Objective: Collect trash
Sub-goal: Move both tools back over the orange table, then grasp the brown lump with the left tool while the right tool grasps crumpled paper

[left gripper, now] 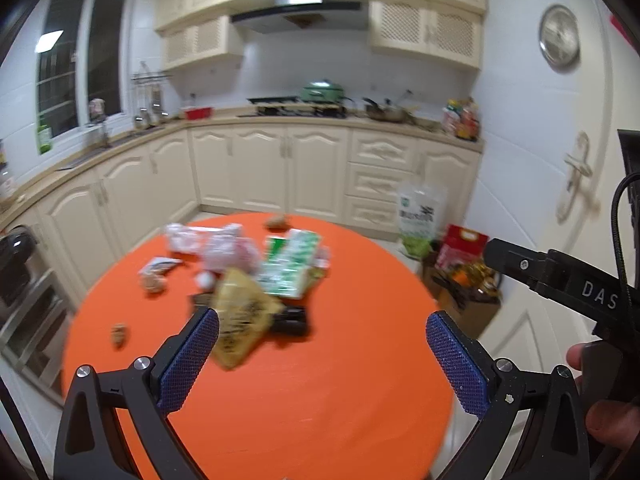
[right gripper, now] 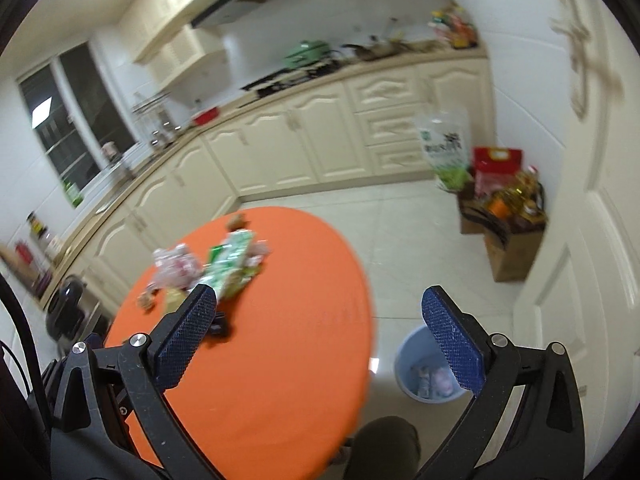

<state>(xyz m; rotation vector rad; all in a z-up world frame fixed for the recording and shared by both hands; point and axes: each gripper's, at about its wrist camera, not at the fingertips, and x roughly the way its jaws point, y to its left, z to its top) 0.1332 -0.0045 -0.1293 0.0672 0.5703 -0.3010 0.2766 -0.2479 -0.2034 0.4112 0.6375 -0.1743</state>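
Observation:
A pile of trash lies on the round orange table (left gripper: 304, 400): a yellow-brown wrapper (left gripper: 240, 320), a green-and-white carton (left gripper: 290, 266), a pink-white plastic bag (left gripper: 224, 248), a black item (left gripper: 292, 320) and small crumpled scraps (left gripper: 119, 334). My left gripper (left gripper: 320, 360) is open and empty, just short of the wrapper. My right gripper (right gripper: 320, 336) is open and empty, over the table's right edge. The carton (right gripper: 230, 266) and the bag (right gripper: 176, 266) also show in the right wrist view. A blue trash bin (right gripper: 424, 372) with some trash inside stands on the floor right of the table (right gripper: 272, 380).
Cream kitchen cabinets (left gripper: 280, 168) and a counter run behind the table. A cardboard box of groceries (right gripper: 508, 224) and a green-white bag (right gripper: 446, 148) stand by the white door (right gripper: 580, 240). The right gripper's body (left gripper: 560, 280) shows at the left view's right edge.

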